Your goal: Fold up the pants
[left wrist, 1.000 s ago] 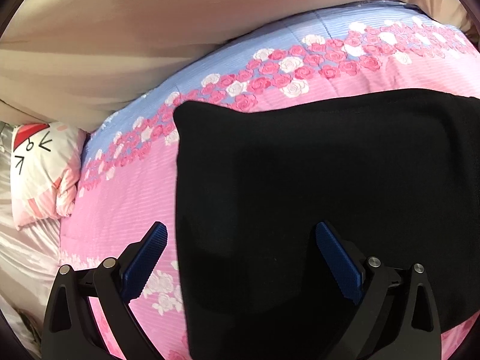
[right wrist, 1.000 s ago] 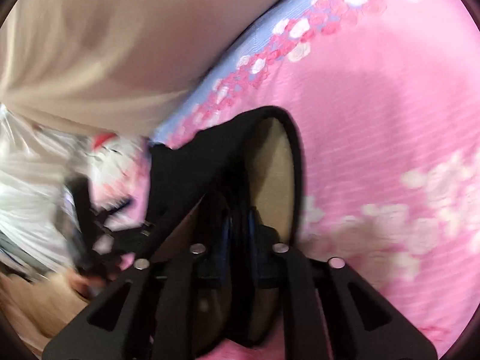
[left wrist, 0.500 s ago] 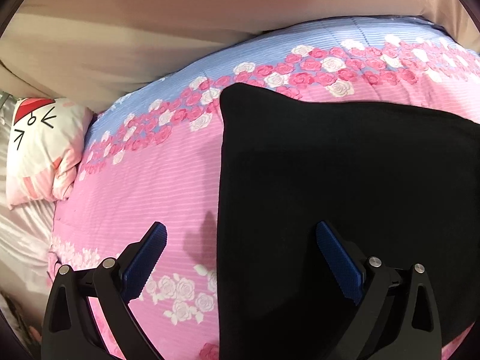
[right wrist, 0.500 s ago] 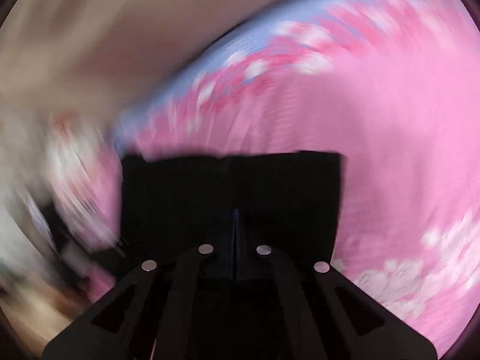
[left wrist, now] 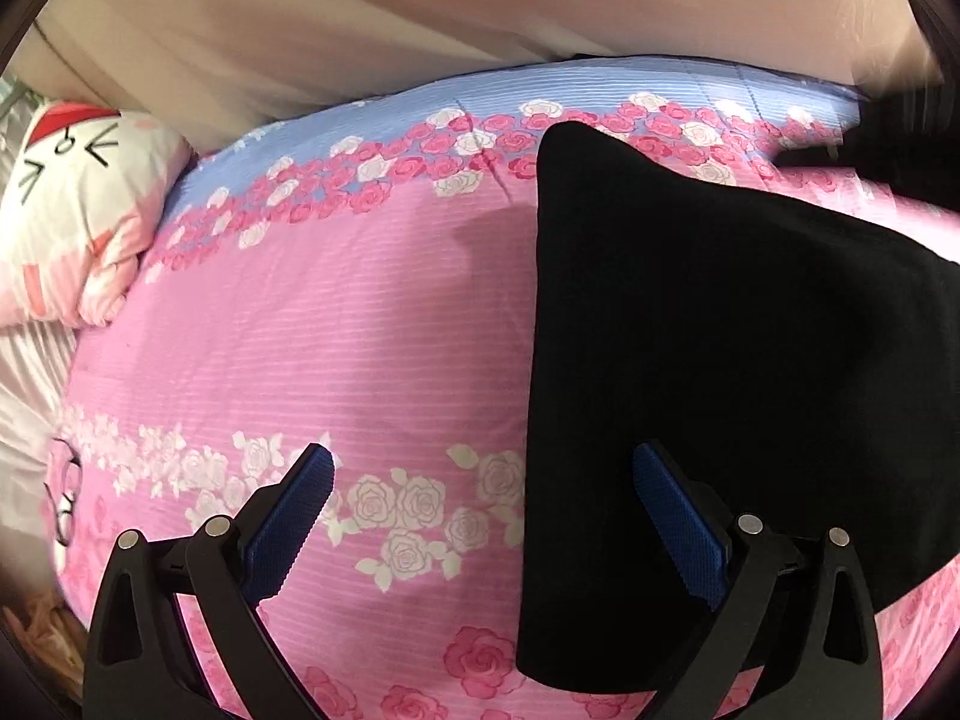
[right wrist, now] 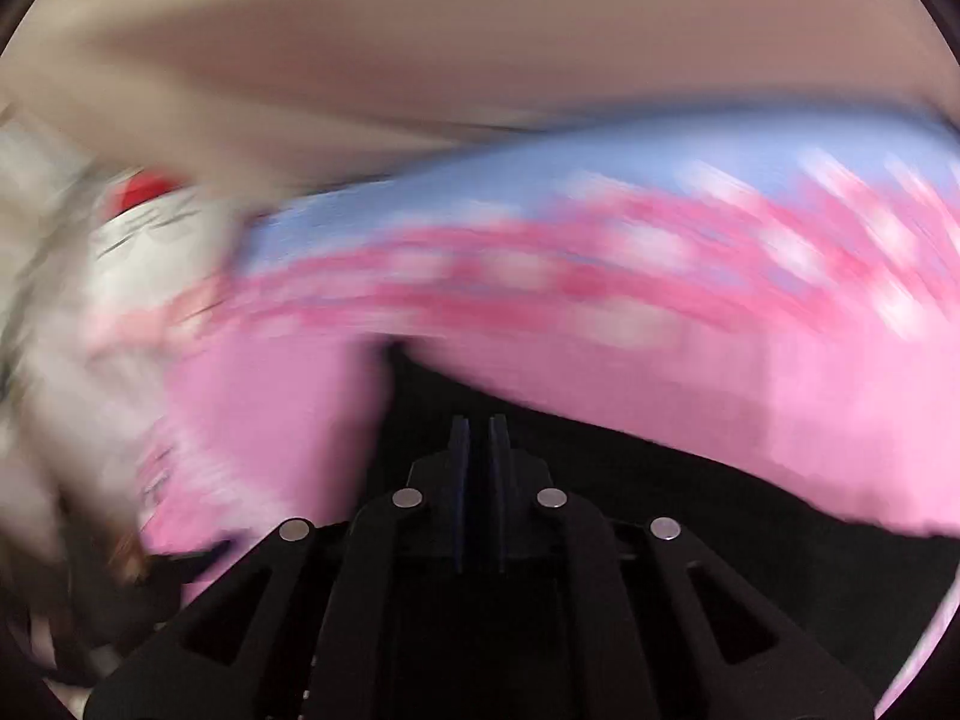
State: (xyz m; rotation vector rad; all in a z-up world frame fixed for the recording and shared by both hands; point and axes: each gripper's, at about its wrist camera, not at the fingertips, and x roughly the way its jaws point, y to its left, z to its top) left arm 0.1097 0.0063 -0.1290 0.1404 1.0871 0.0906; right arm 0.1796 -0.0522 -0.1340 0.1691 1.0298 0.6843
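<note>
The black pants (left wrist: 720, 372) lie folded on the pink rose-print bedspread (left wrist: 312, 348), filling the right half of the left wrist view. My left gripper (left wrist: 480, 480) is open and empty, its blue pads straddling the pants' left edge above the cloth. In the blurred right wrist view my right gripper (right wrist: 479, 438) is shut, with a thin slit between the pads, and black pants cloth (right wrist: 690, 510) lies around and under the fingers. I cannot tell for certain whether cloth is pinched.
A white and pink cat-face pillow (left wrist: 72, 210) lies at the bed's far left. A beige wall (left wrist: 420, 12) stands behind the bed. The bedspread's blue band (left wrist: 600, 84) runs along the far edge. A dark shape (left wrist: 900, 144) sits at the far right.
The pants have shifted to the right in the left wrist view, baring more pink bedspread. The right gripper has swung quickly with the black cloth, laying it down flat.
</note>
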